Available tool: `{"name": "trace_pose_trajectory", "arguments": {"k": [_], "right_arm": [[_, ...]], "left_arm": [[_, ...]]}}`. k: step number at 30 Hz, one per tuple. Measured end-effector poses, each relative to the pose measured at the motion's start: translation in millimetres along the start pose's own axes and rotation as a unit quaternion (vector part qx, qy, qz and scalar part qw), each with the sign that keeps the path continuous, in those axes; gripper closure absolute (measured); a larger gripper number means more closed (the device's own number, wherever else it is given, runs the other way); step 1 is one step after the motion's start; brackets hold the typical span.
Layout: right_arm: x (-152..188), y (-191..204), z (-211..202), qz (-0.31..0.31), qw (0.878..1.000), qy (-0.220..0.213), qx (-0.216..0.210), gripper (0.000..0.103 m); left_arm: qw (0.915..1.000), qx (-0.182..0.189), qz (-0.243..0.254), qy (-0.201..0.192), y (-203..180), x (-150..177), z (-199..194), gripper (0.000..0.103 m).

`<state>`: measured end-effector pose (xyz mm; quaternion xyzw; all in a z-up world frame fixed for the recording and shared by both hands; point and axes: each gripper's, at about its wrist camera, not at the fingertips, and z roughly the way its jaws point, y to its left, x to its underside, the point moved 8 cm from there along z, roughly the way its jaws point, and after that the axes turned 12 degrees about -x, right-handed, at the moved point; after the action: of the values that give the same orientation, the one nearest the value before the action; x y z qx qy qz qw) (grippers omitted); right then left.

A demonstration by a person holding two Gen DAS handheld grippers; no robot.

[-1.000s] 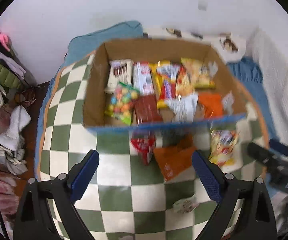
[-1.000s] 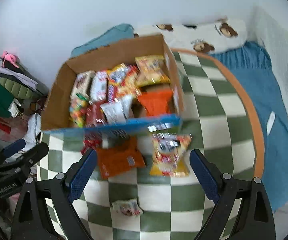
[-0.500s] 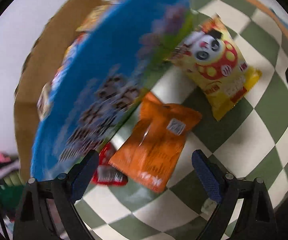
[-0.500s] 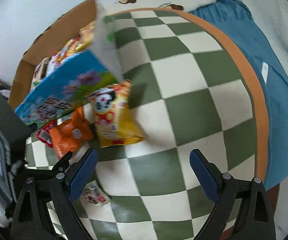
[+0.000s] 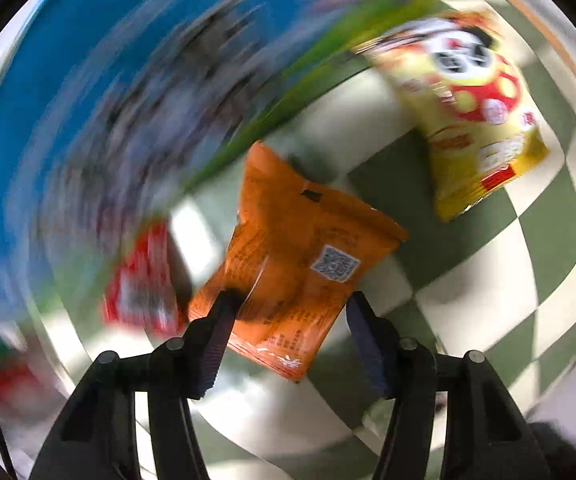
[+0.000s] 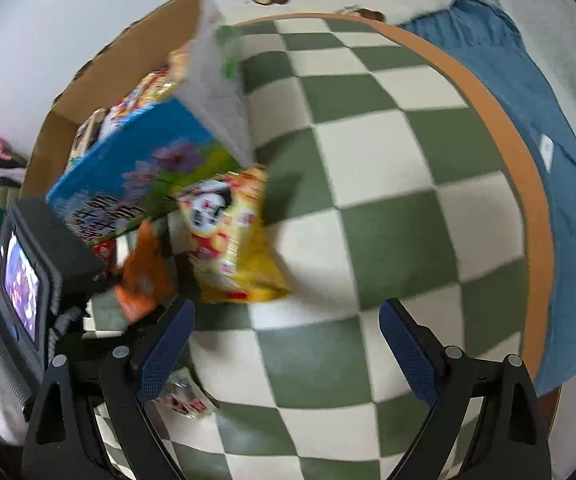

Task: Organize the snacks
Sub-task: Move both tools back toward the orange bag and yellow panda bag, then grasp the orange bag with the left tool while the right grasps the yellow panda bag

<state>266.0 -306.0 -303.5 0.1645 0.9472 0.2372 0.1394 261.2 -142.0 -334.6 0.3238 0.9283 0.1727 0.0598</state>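
Largest is the checkered mat, on which everything rests. On it stands the cardboard box, already holding a row of packets, so I judge most of the sorting done. Against the box's blue front lie three strays: the yellow panda bag, the orange packet beside it, and a red packet at the box's foot, blurred. A small wrapper lies apart from the box, near my right claw, which hangs wide and empty. My left claw straddles the orange packet's near end, jaws part-closed; whether they grip it I cannot tell.
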Motion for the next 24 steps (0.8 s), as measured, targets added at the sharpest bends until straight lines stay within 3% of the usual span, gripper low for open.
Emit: {"name": "trace_pose_trajectory", "arguments": {"k": [2, 5, 7, 9, 12, 15, 17, 21, 23, 24], "right_arm": [[-8, 13, 12, -0.013, 1.000, 0.003, -0.002, 0.008], [-22, 33, 41, -0.033, 0.999, 0.016, 0.008, 0.009], [-27, 41, 61, -0.048, 0.998, 0.032, 0.027, 0.019], [-26, 44, 75, -0.065, 0.996, 0.047, 0.048, 0.040], [-16, 46, 81, -0.084, 0.994, 0.062, 0.044, 0.044], [6, 41, 73, -0.104, 0.990, 0.088, 0.039, 0.045], [26, 35, 68, -0.106, 0.987, 0.114, 0.031, 0.045], [54, 23, 61, -0.106, 0.983, 0.144, 0.030, 0.045], [64, 19, 59, -0.102, 0.983, 0.151, 0.027, 0.045], [68, 18, 59, -0.100, 0.983, 0.154, 0.026, 0.045]], "left_arm": [[0.9964, 0.038, -0.072, 0.027, 12, 21, 4, 0.048], [0.9864, 0.072, -0.138, 0.050, 23, 43, 7, 0.046], [0.9776, 0.097, -0.176, 0.065, 28, 55, 10, 0.046], [0.9779, 0.090, -0.177, 0.065, 31, 62, 8, 0.046], [0.9883, 0.048, -0.141, 0.035, 37, 73, -7, 0.045], [0.9960, 0.008, -0.087, -0.015, 43, 57, -41, 0.043], [0.9984, -0.019, -0.041, -0.033, 38, 45, -51, 0.025], [0.9943, -0.060, 0.086, -0.014, 9, 21, -28, 0.025], [0.9917, -0.058, 0.115, 0.005, 0, 19, -12, 0.025], [0.9921, -0.047, 0.115, 0.017, -5, 17, -4, 0.031]]}}
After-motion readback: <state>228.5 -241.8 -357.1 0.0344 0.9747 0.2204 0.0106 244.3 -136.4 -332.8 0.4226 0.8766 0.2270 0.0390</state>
